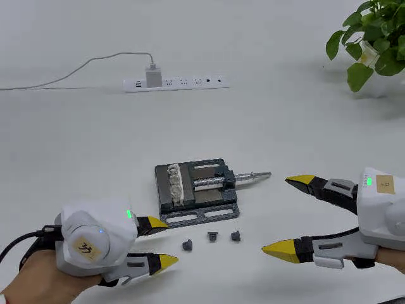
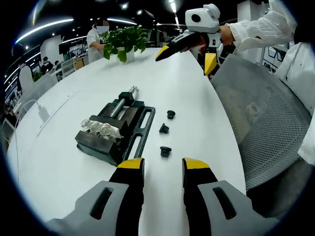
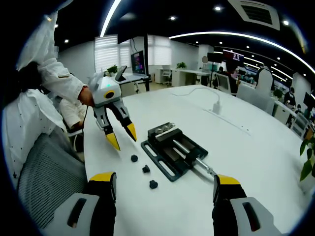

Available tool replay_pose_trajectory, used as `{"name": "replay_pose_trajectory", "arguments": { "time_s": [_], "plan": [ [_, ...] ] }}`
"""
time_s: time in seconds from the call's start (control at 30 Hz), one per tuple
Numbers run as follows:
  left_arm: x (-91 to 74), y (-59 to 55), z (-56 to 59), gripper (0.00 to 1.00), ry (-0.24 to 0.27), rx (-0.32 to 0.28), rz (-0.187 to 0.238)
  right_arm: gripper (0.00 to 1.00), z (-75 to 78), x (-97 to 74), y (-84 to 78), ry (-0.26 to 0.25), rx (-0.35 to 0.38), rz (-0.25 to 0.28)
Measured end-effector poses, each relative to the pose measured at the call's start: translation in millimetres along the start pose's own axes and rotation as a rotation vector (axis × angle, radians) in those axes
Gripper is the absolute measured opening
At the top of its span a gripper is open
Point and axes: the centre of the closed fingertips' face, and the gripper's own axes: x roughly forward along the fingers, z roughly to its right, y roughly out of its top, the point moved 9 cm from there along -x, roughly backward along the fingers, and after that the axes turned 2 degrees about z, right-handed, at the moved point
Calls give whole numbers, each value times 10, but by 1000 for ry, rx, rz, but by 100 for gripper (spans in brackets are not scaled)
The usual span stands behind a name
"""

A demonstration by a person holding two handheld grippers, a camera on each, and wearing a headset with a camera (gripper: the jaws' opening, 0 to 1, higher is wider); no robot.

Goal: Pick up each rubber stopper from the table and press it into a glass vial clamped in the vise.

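White table (image 1: pixel 76 145) carries the vise (image 1: pixel 197 193), vials (image 1: pixel 174 183) clamped in it, and three stoppers (image 1: pixel 212 237) just in front. My left gripper (image 1: pixel 166 241) gapes narrowly and my right gripper (image 1: pixel 276 215) wide, both empty. No stopper is picked yet, I judge; next I must straddle one stopper and close.

This is an open-plan office. Far beyond the right gripper (image 3: pixel 165 178), long strip lights (image 3: pixel 111 17) cross a dark ceiling above rows of desks (image 3: pixel 182 76) with monitors (image 3: pixel 138 61), and blinds (image 3: pixel 106 49) cover the windows. A mesh office chair (image 2: pixel 256 118) stands just right of the left gripper (image 2: pixel 162 163). Ahead of both grippers, the wide white table (image 1: pixel 76 139) carries a power strip (image 1: pixel 176 83) and a potted plant (image 1: pixel 373 38).
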Motion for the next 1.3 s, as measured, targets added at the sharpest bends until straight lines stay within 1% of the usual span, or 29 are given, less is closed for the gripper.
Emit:
{"name": "replay_pose_trajectory", "arguments": {
  "time_s": [0.23, 0.6, 0.73, 0.8, 0.9, 1.13, 1.3],
  "plan": [
    [107, -17, 9, 18, -10, 20, -15, 79, 16, -12, -10, -6, 6, 0],
    [212, -20, 5, 15, -21, 36, -33, 79, 10, -32, -31, -12, 17, -5],
    [248, 4, 8, 12, -20, 55, -33, 79, 8, -42, -41, -12, 19, -6],
    [273, 0, 15, 12, -26, 68, -41, 79, 8, -46, -45, -13, 21, -8],
    [285, -1, 15, 11, -30, 66, -43, 79, 13, -57, -50, -16, 22, -7],
    [307, -25, 8, 9, -35, 78, -61, 78, 12, -65, -60, -18, 26, -9],
    [323, -21, 1, 7, -35, 79, -58, 78, 12, -60, -65, -18, 28, -11]
  ]
}}
